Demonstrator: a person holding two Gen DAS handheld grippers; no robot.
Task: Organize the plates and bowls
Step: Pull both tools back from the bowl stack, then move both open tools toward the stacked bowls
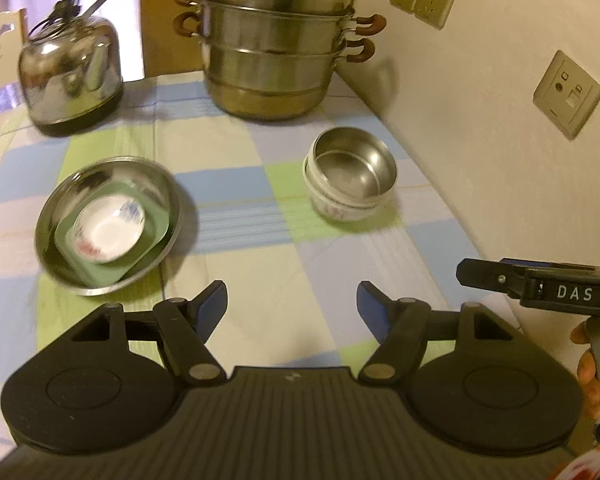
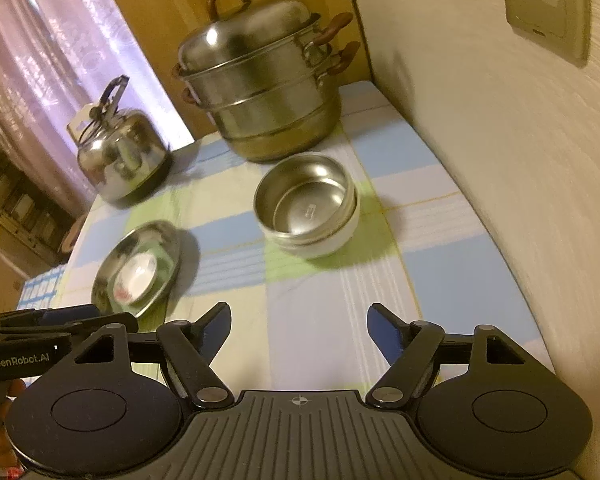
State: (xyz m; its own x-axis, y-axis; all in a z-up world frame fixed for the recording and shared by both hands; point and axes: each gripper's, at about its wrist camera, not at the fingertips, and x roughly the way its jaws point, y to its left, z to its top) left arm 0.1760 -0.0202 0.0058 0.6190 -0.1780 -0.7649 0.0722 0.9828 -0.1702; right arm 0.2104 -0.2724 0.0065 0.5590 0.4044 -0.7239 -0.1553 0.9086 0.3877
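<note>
A steel plate (image 1: 52, 216) on the left holds a green square plate (image 1: 156, 220) with a small white patterned dish (image 1: 108, 232) on top; the stack also shows in the right wrist view (image 2: 112, 264). To the right, steel bowls (image 1: 352, 164) sit nested in a white bowl (image 1: 340, 208), also in the right wrist view (image 2: 306, 200). My left gripper (image 1: 292, 308) is open and empty above the near cloth. My right gripper (image 2: 298, 330) is open and empty, near the table's front; it shows from the side in the left wrist view (image 1: 476, 274).
A large steel steamer pot (image 1: 276, 40) stands at the back by the wall, a steel kettle (image 1: 72, 76) at the back left. The wall with sockets (image 1: 568, 94) runs along the right edge of the checked tablecloth (image 1: 260, 200).
</note>
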